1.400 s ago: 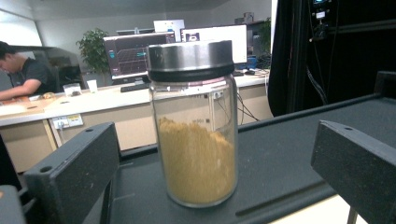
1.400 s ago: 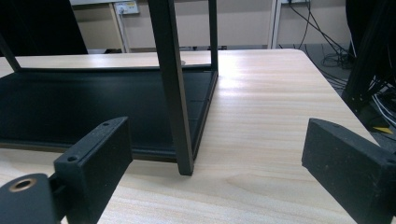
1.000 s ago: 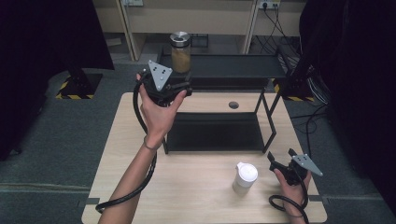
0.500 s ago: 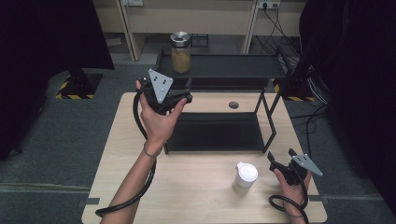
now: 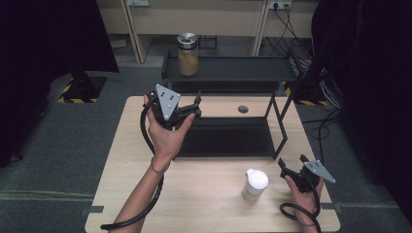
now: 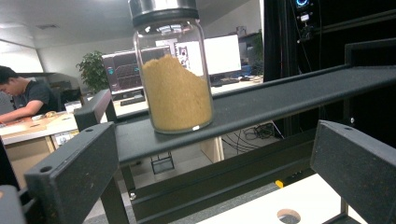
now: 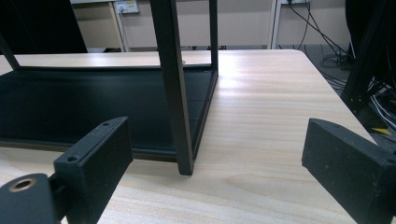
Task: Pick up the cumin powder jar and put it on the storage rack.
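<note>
A glass jar (image 5: 187,54) with a metal lid, part full of tan powder, stands on the left end of the black rack's top shelf (image 5: 243,68). In the left gripper view the jar (image 6: 173,74) sits straight ahead on the shelf. My left gripper (image 5: 187,104) is held in the air in front of the rack, open and empty, some way back from the jar. A white lidded cup (image 5: 255,184) stands on the table near the front. My right gripper (image 5: 291,165) rests low at the front right, open and empty, just right of the cup.
The black two-level rack has a lower tray (image 5: 228,138) on the wooden table (image 5: 194,204) and thin posts (image 7: 175,88). A round hole (image 5: 243,109) is in the tabletop behind the tray. Cables trail from both grippers.
My left gripper has drawn back from the jar toward the near side and lower. The jar stays on the top shelf. The right gripper has not moved.
</note>
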